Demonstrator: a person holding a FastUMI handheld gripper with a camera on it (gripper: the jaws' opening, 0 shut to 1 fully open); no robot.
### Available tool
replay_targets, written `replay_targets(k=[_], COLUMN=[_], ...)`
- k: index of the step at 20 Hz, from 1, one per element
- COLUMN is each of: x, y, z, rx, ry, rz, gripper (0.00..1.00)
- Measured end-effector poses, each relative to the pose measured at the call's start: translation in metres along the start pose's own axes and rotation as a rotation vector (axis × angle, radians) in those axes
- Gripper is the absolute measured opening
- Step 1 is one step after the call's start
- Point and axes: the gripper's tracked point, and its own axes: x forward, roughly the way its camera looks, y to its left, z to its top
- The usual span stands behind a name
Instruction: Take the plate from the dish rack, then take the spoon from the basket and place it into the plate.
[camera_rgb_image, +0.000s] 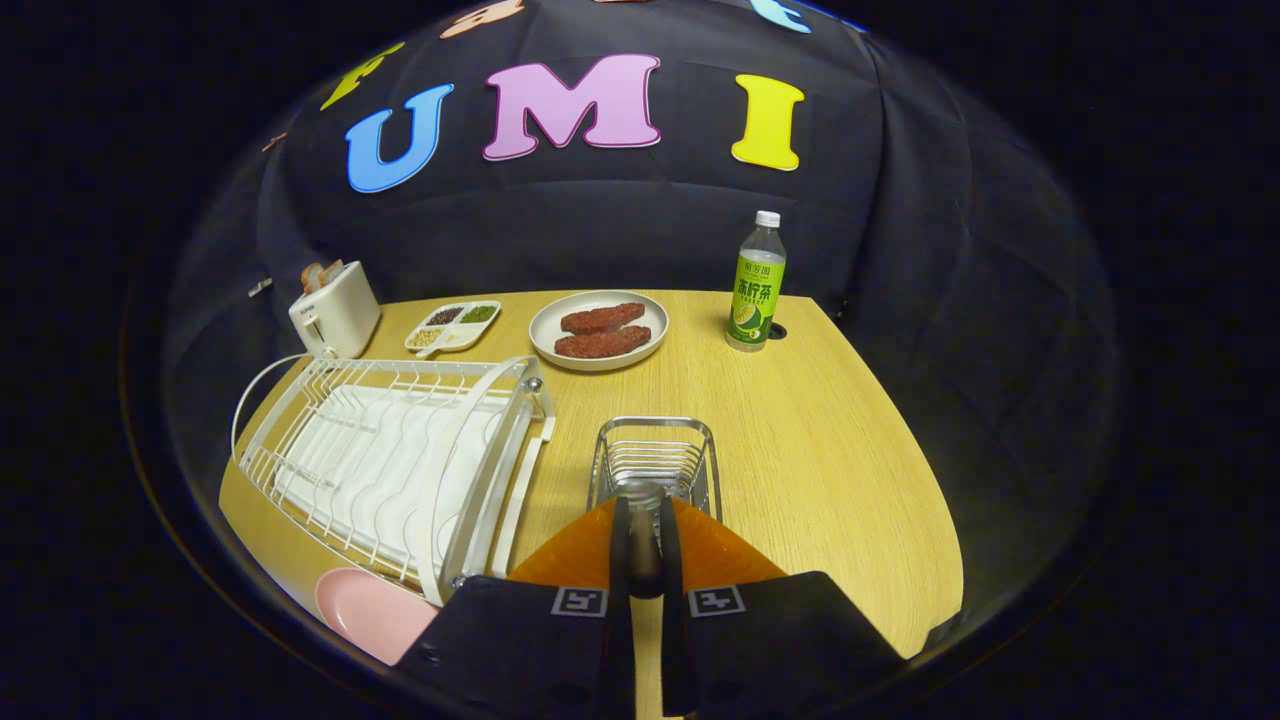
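A pale pink round plate (365, 608) is lying flat on the light wooden surface (830, 450), just in front of the near corner of the white wire dish rack (390, 465) and left of the jaws. The rack is sitting on the left part of the surface with a white drip tray showing beneath its wires. Behind it, a white toaster (335, 310) is standing with slices of bread poking out of its top. To the right of the toaster, a small white divided dish holding dark, green and pale grains (453, 326) is resting near the back edge, and next to it a white round plate carrying two reddish-brown meat pieces (599, 330) is sitting.

Nearer the camera, a small silver wire basket (655, 462) is standing just ahead of the orange-and-black gripper (645, 540). The jaws are nearly closed, and both fingers are pressing on the handle of a shiny metal spoon (643, 495), which is rising between them at the basket's near rim.

Farther right, toward the back of the surface, a clear plastic bottle with a green label and white cap (757, 285) is standing upright, well apart from the basket.
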Motion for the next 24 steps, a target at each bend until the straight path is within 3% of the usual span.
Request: replay_targets(k=[9, 13, 17, 24], x=[-0.038, -0.081, -0.119, -0.148], y=[-0.008, 0.015, 0.053, 0.145], z=[0.103, 0.129, 0.117, 0.035], rx=[0.013, -0.009, -0.036, -0.082], ry=[-0.163, -0.213, -0.177, -0.021], rz=[-0.003, 0.060, 0.157, 0.341], gripper=[0.14, 0.14, 0.14, 0.14])
